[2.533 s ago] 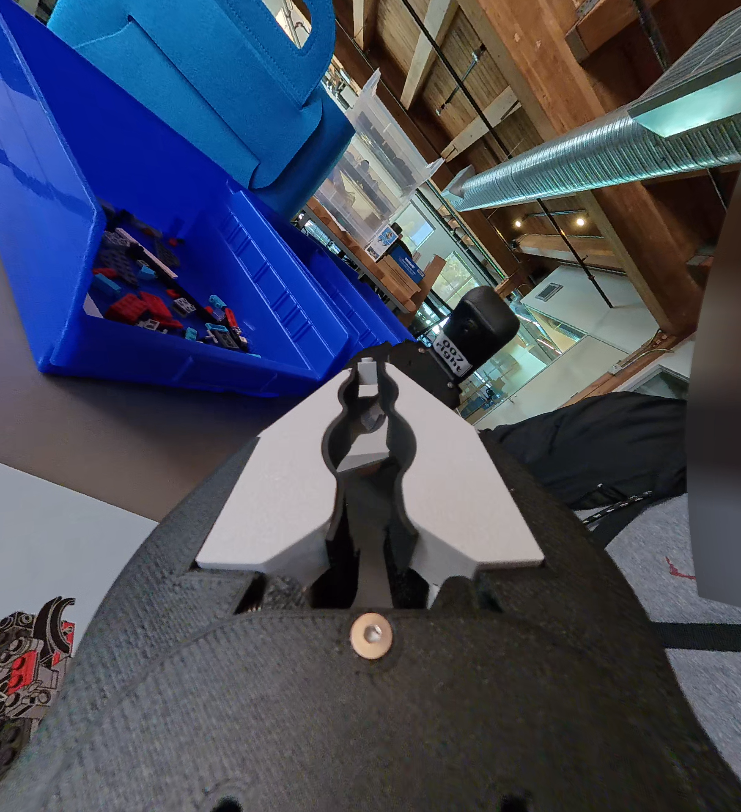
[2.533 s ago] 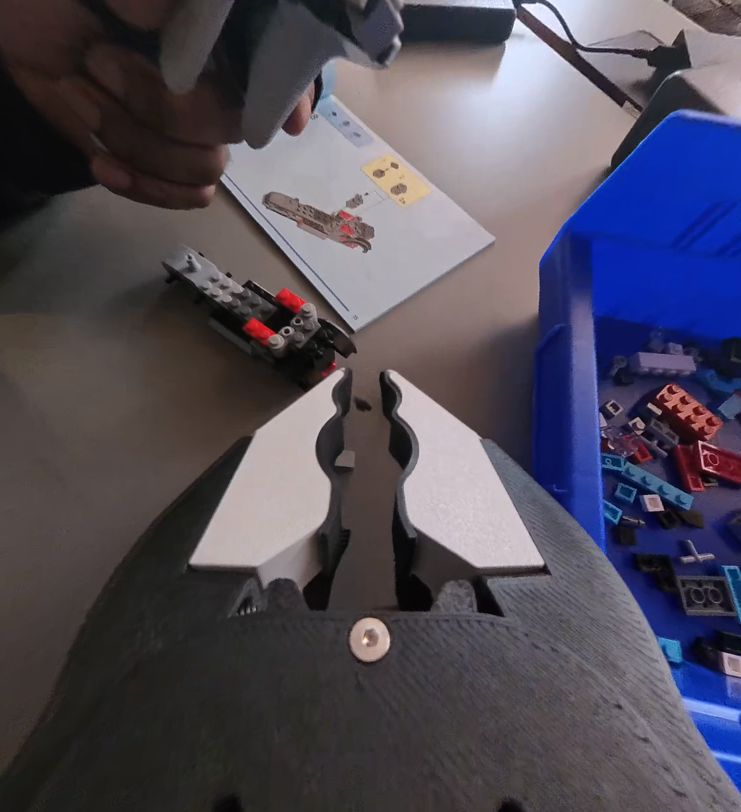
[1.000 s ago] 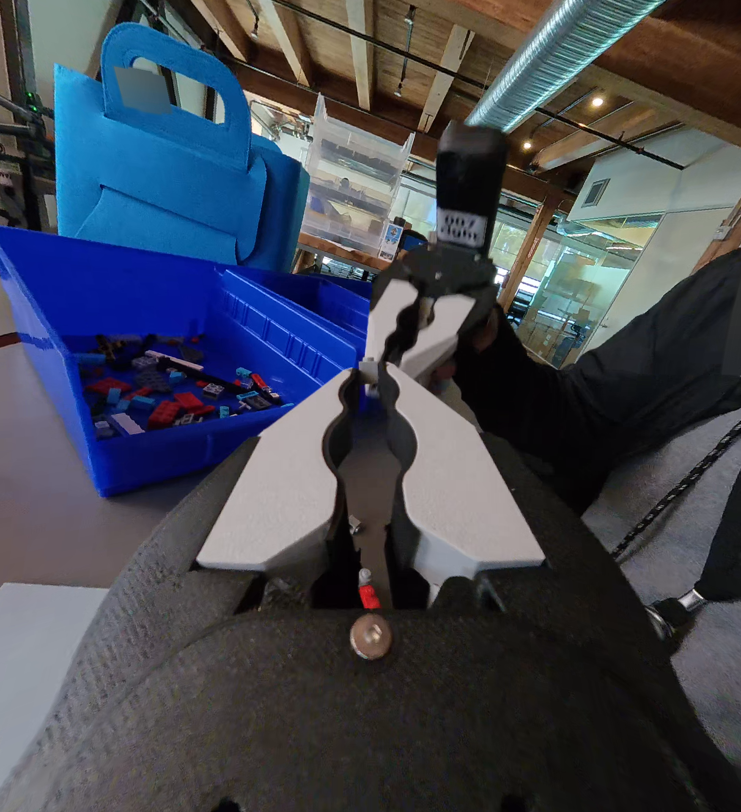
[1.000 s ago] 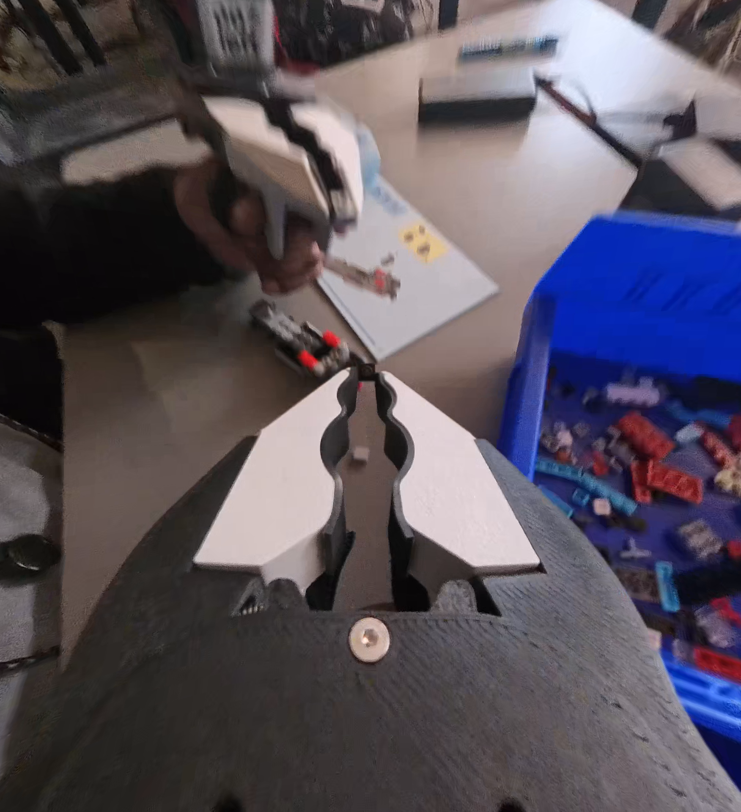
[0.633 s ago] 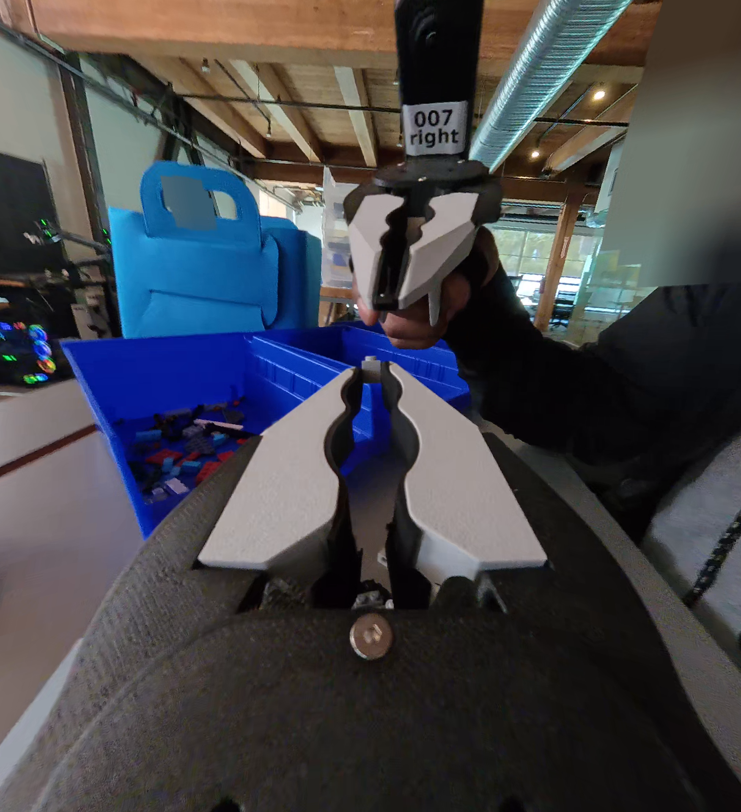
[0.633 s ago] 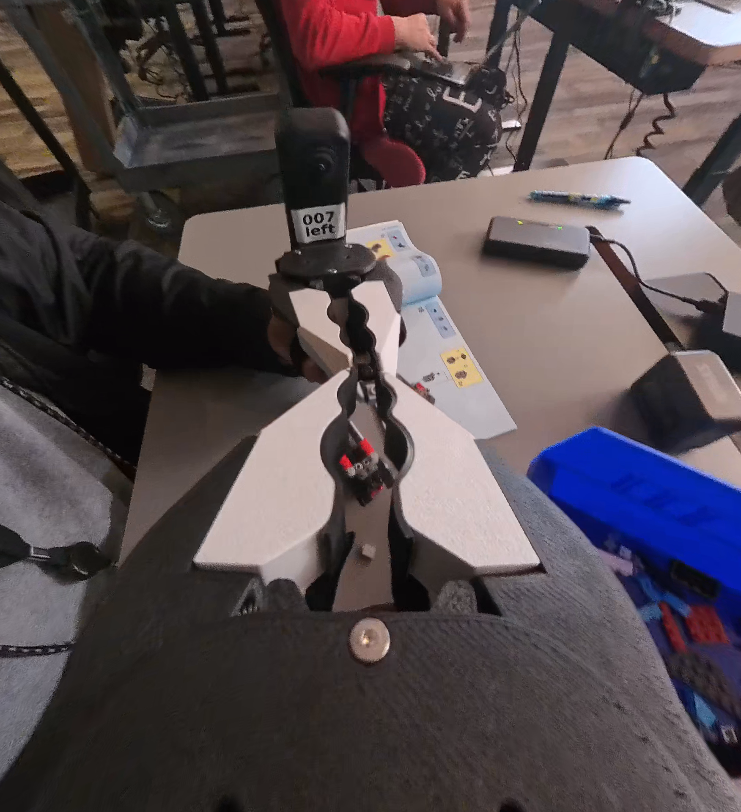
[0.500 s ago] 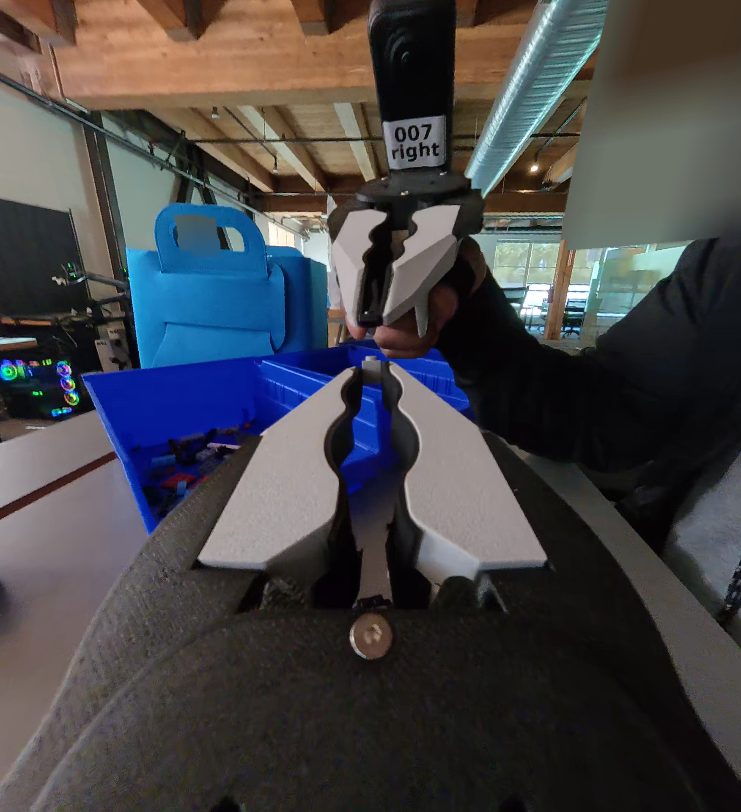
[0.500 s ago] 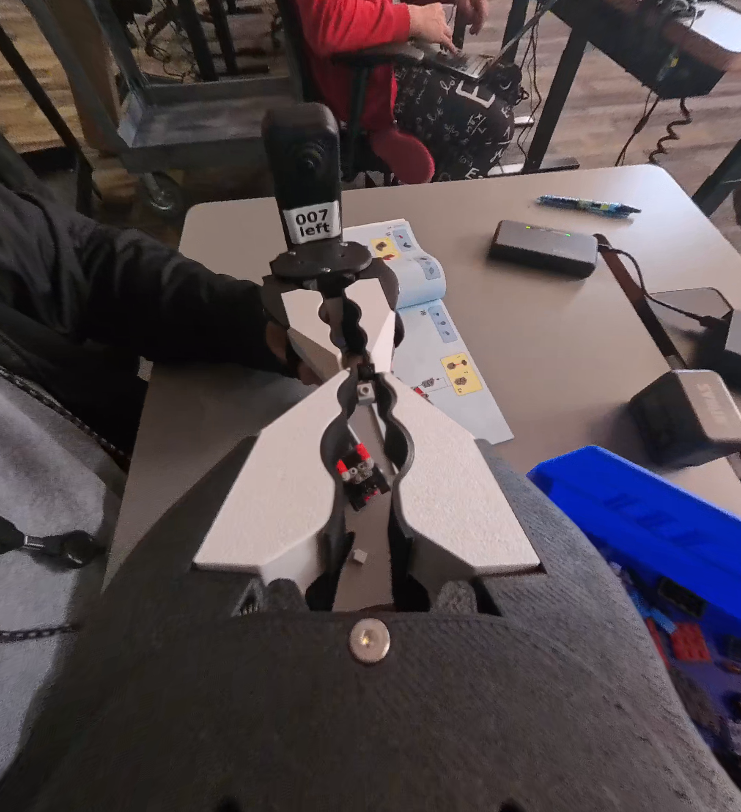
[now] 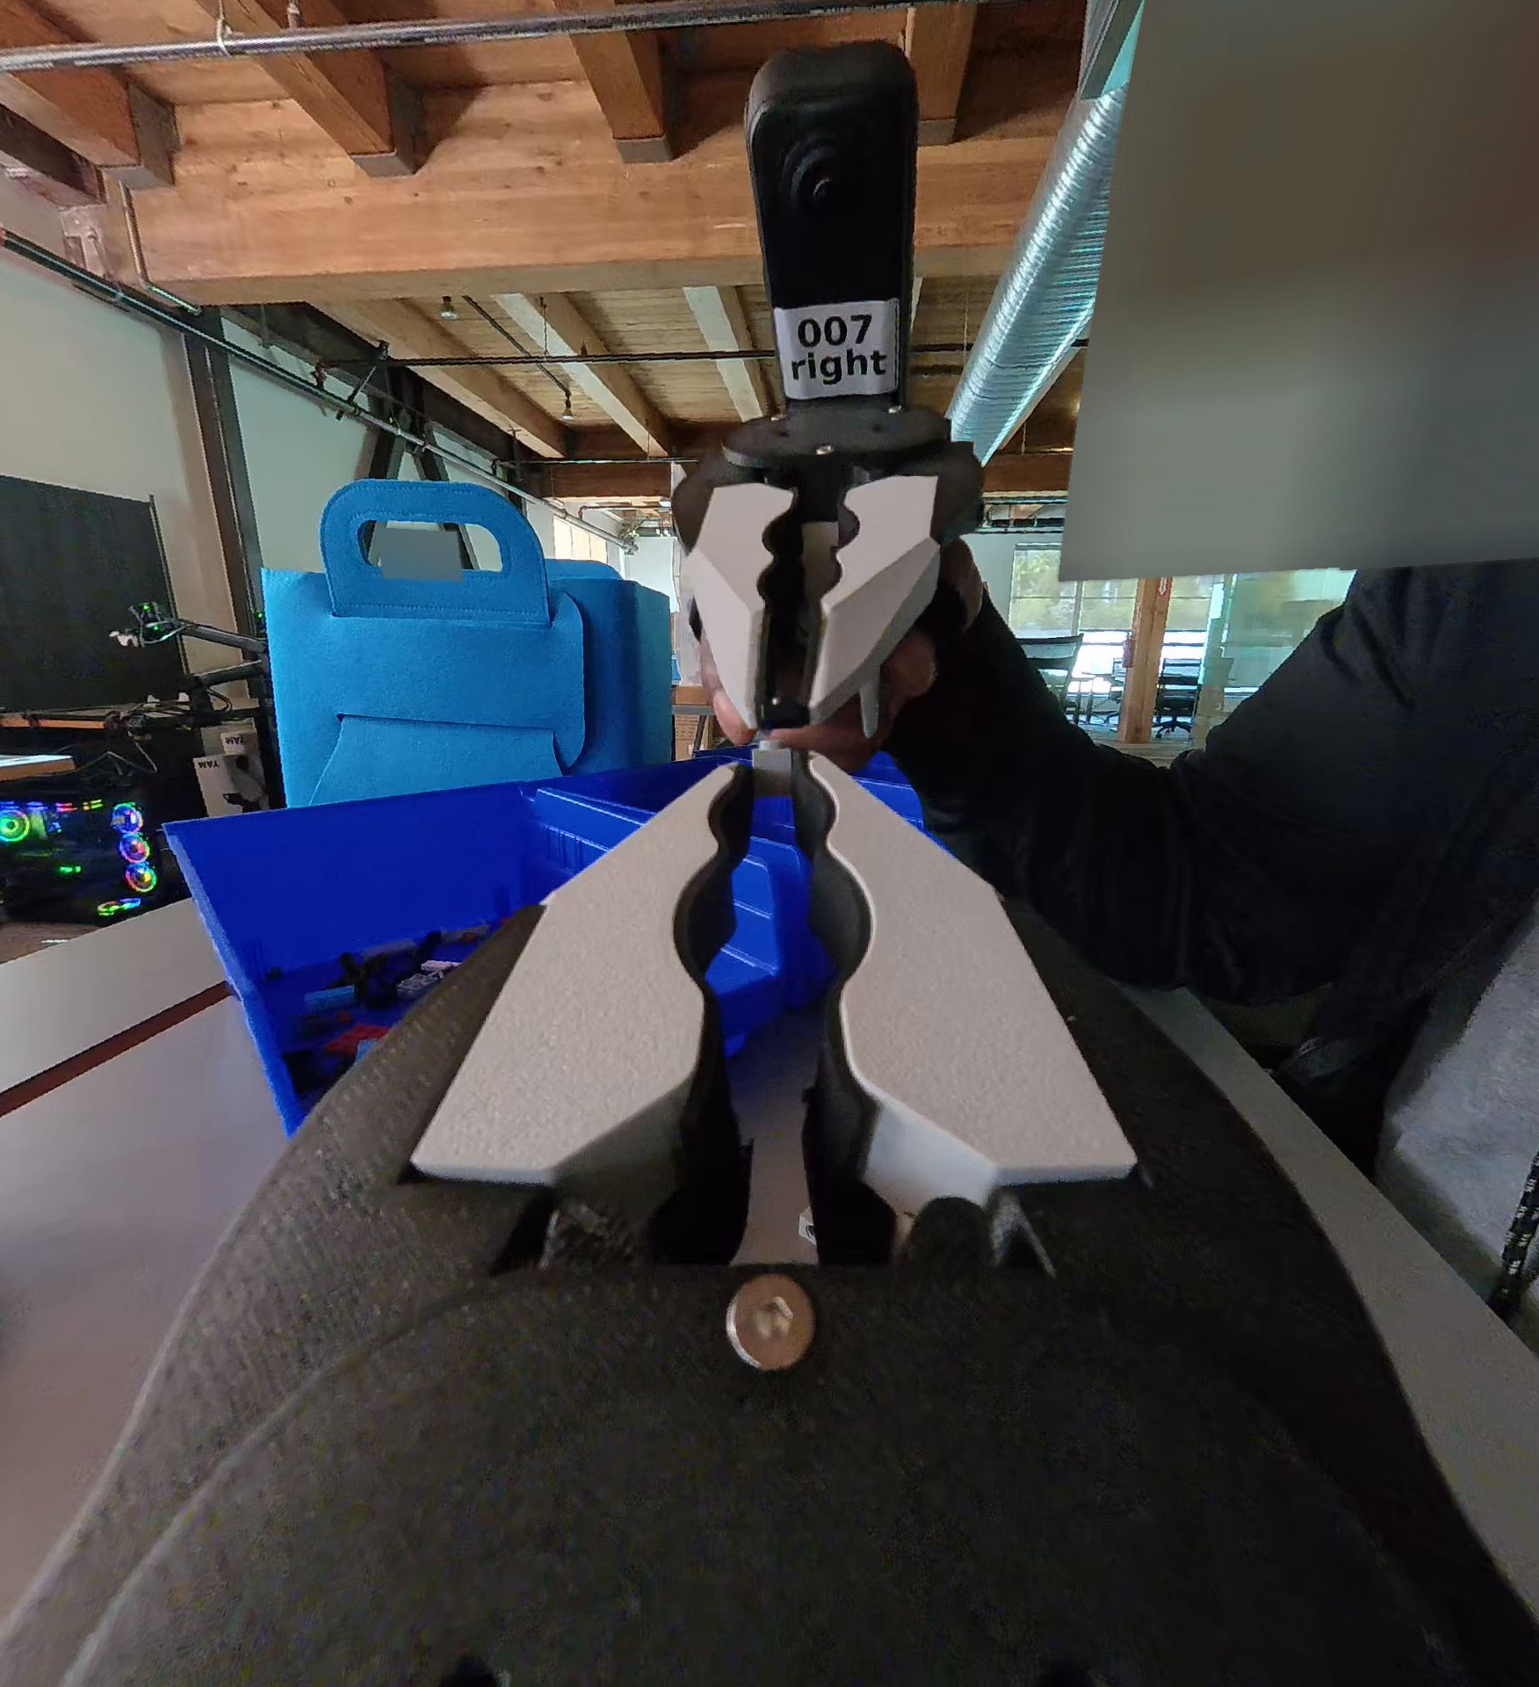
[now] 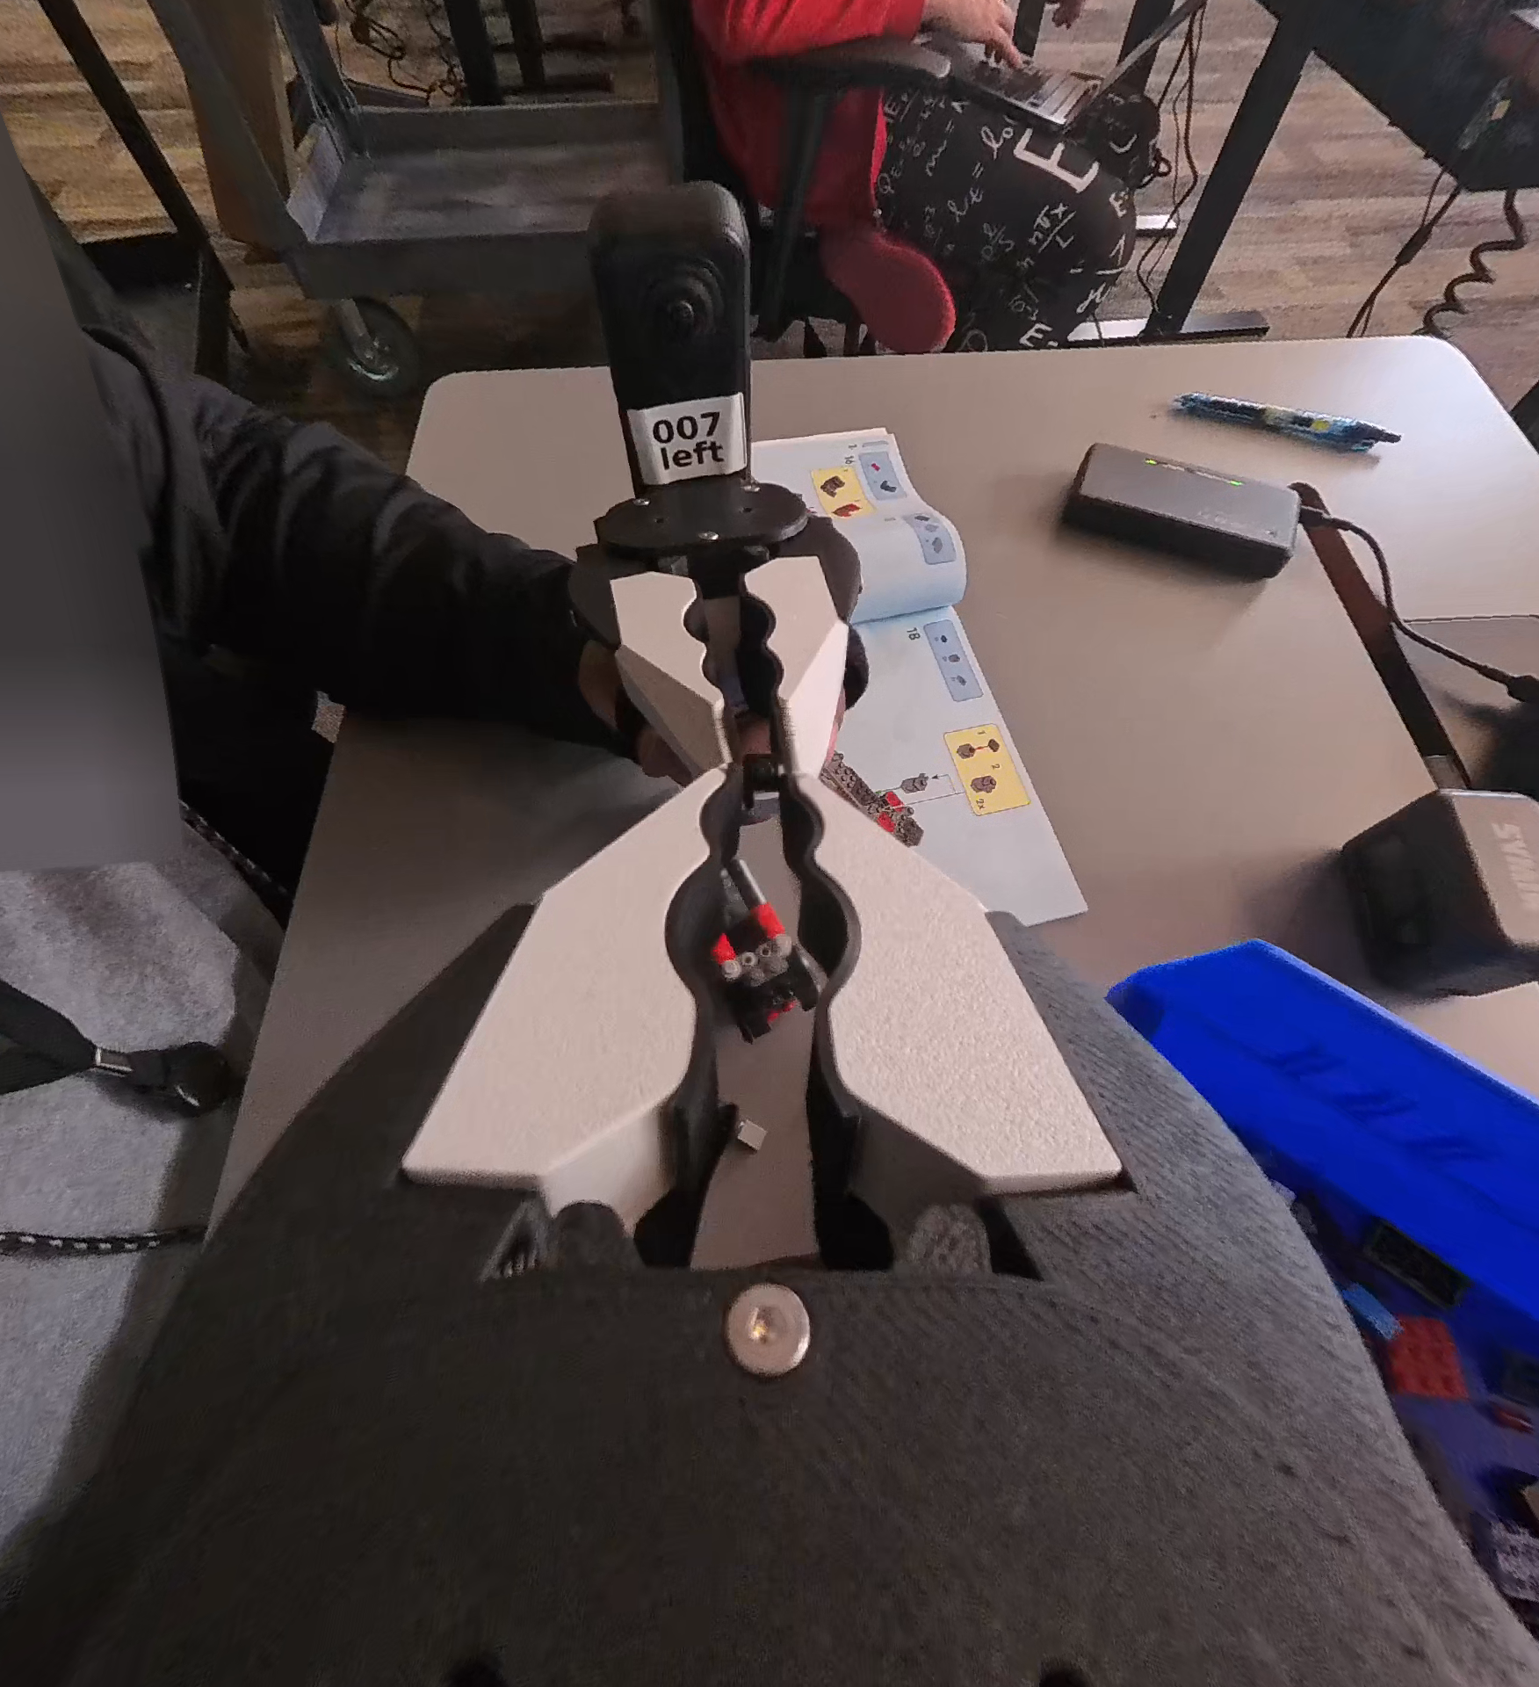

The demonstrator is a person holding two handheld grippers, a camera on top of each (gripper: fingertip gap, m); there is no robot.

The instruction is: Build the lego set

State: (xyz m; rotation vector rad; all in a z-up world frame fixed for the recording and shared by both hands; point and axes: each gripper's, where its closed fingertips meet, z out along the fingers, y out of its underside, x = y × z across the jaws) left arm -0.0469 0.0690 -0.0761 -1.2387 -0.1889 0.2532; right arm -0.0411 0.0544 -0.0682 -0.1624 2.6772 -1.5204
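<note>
Two grippers meet tip to tip above the table (image 10: 1204, 712). The left gripper (image 9: 770, 776) pinches a small light-grey piece (image 9: 771, 756) at its narrowed tips; the right gripper (image 10: 761, 785) is closed on a small dark piece (image 10: 759, 774), and the two parts seem about to be joined. Below them lies the partly built black, grey and red lego model (image 10: 761, 972), clearly unfinished. Beyond, the instruction booklet (image 10: 957, 694) is open mid-way, and the blue bin (image 9: 364, 876) holds many loose bricks (image 9: 382, 981), so much building seems left.
</note>
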